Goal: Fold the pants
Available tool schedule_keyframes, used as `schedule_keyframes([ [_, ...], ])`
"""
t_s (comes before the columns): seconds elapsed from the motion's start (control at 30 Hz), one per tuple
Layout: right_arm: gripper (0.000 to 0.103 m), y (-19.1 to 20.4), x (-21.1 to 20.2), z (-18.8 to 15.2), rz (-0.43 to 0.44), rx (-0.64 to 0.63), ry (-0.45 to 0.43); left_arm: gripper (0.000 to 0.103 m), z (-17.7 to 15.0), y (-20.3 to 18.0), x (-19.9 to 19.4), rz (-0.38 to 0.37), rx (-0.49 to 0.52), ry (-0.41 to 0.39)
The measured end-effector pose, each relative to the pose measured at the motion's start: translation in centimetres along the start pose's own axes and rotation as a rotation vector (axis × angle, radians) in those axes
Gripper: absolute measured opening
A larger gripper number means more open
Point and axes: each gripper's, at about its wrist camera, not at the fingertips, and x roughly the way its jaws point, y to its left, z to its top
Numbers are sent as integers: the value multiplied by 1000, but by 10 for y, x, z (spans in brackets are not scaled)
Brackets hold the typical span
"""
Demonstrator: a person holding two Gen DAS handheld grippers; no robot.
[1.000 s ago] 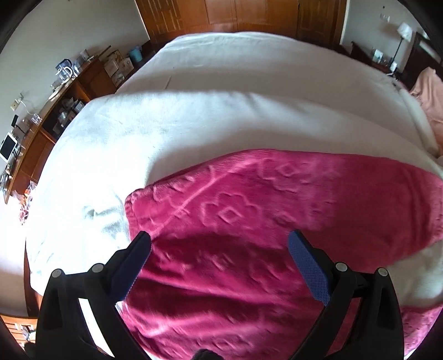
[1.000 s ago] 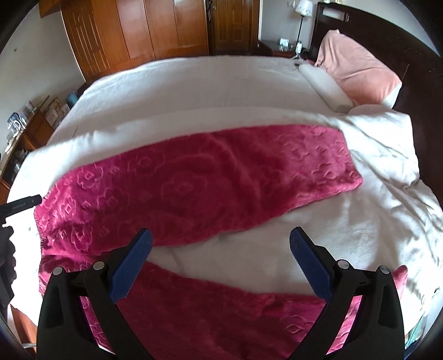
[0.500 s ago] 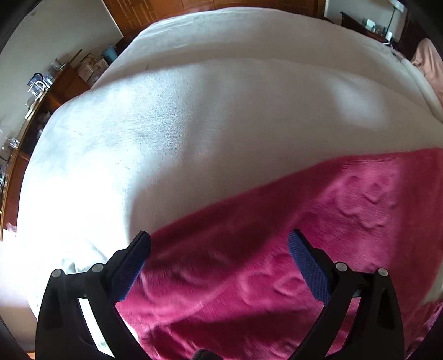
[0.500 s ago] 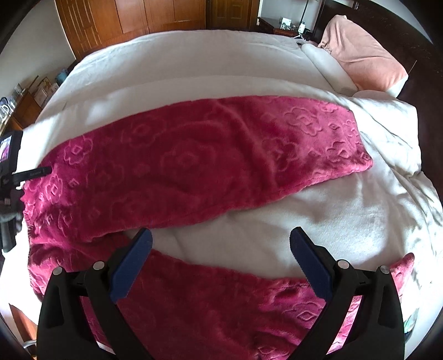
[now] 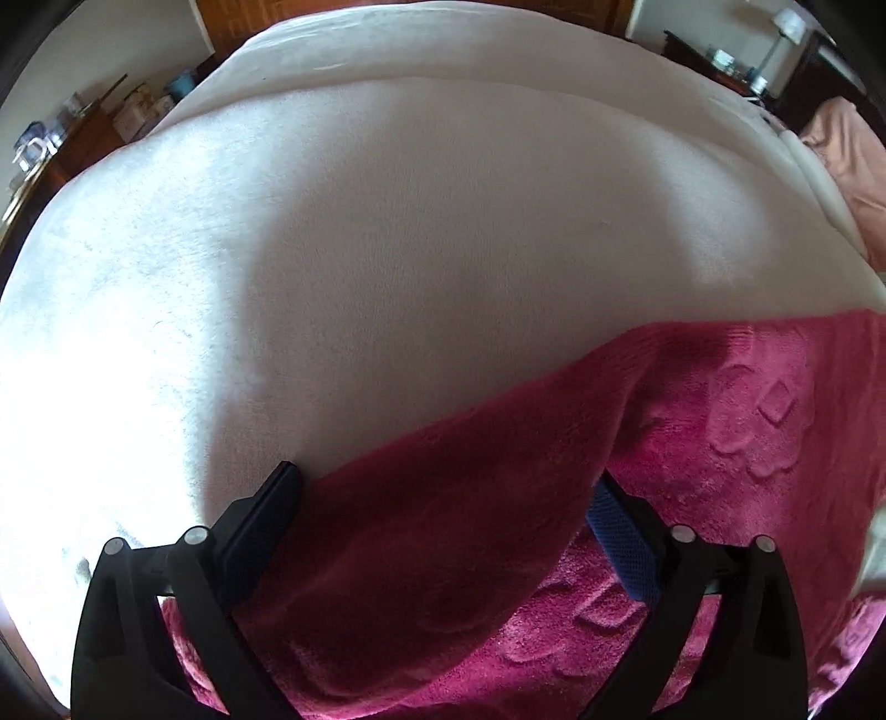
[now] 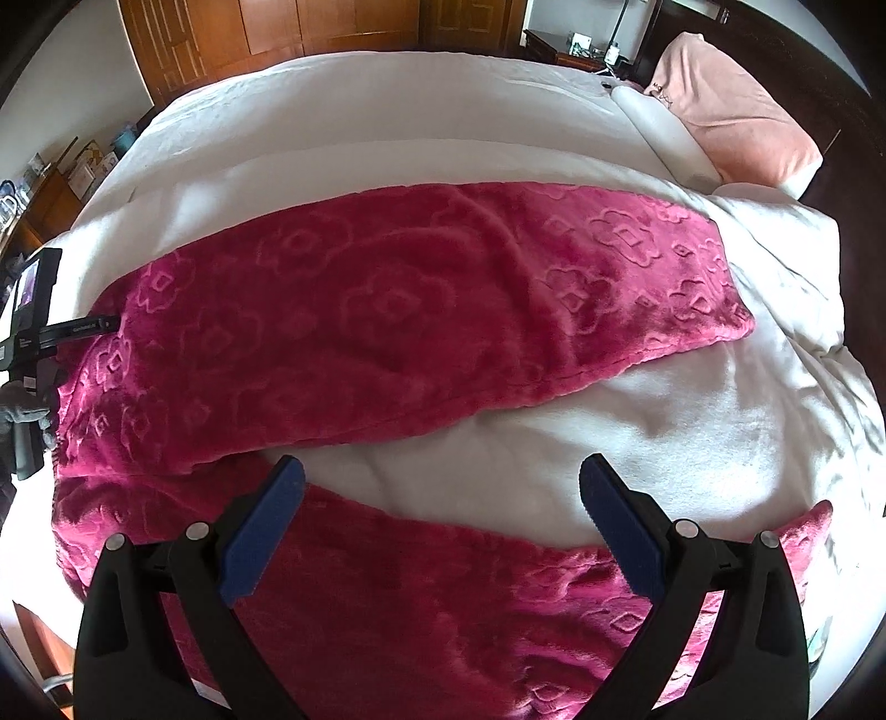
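Note:
Magenta fleece pants (image 6: 387, 310) with an embossed flower pattern lie spread on the white blanket (image 6: 692, 421), waist at the left, the two legs splayed apart toward the right. My right gripper (image 6: 443, 487) hovers open over the near leg (image 6: 443, 598), nothing between its fingers. In the left wrist view my left gripper (image 5: 446, 498) is open and low at the waist edge of the pants (image 5: 443, 554), with a raised hump of fabric between its fingers. The right wrist view shows the left gripper (image 6: 83, 329) at the pants' far-left edge.
The white blanket (image 5: 387, 249) covers a wide bed. A pink pillow (image 6: 736, 111) and a white bolster (image 6: 659, 133) lie at the head end on the right. Wooden wardrobes (image 6: 277, 33) stand behind, and a cluttered wooden desk (image 5: 55, 149) runs along the left side.
My left gripper has dropped and pushed in at the waist edge, so fabric now bulges between its open fingers. The right gripper has come down a little closer over the near leg.

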Motion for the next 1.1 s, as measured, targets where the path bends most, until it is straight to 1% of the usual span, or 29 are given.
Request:
schedule_keyframes([
  [0.03,100,0,-1,0,-2,-2,-3,88,-1,3,0,-9,7,-2],
  [0.07,100,1,-1,-1,-5,-4,-5,84,1,3,-2,-27,16,-3],
  [0.13,100,-1,-2,-2,-12,-1,-7,65,0,6,-6,-61,24,-10],
  [0.17,100,-2,-2,-2,-14,2,-7,61,1,6,-9,-68,22,-11],
  [0.23,100,-11,0,0,-15,20,-5,43,-2,10,-14,-86,13,-14],
  [0.33,100,-35,3,8,-24,74,-11,31,-9,22,-24,-106,-24,-35],
  [0.4,100,-54,6,16,-33,109,-19,26,-17,33,-38,-127,-47,-58],
  [0.43,100,-64,8,21,-37,122,-21,24,-20,41,-45,-144,-58,-67],
  [0.5,100,-85,14,34,-46,146,-22,23,-35,40,-64,-160,-66,-82],
  [0.53,100,-96,18,41,-44,158,-22,23,-38,42,-67,-160,-64,-87],
  [0.67,100,-143,41,76,-33,226,-11,23,-56,37,-77,-122,-35,-96],
  [0.83,100,-227,84,135,6,426,18,22,-74,27,-99,-79,-52,-100],
  [0.93,100,-269,111,167,3,513,38,22,-81,20,-112,-53,-65,-99],
  [0.97,95,-282,120,176,-1,537,44,21,-73,7,-112,-45,-68,-98],
  [1.0,90,-295,131,186,0,570,59,21,-76,4,-117,-37,-72,-98],
  [1.03,87,-306,142,194,3,604,76,21,-80,3,-123,-29,-78,-98],
  [1.07,82,-316,151,200,8,636,88,21,-78,-3,-126,-26,-83,-98],
  [1.1,81,-326,163,206,21,675,106,21,-81,-5,-130,-19,-87,-98],
])
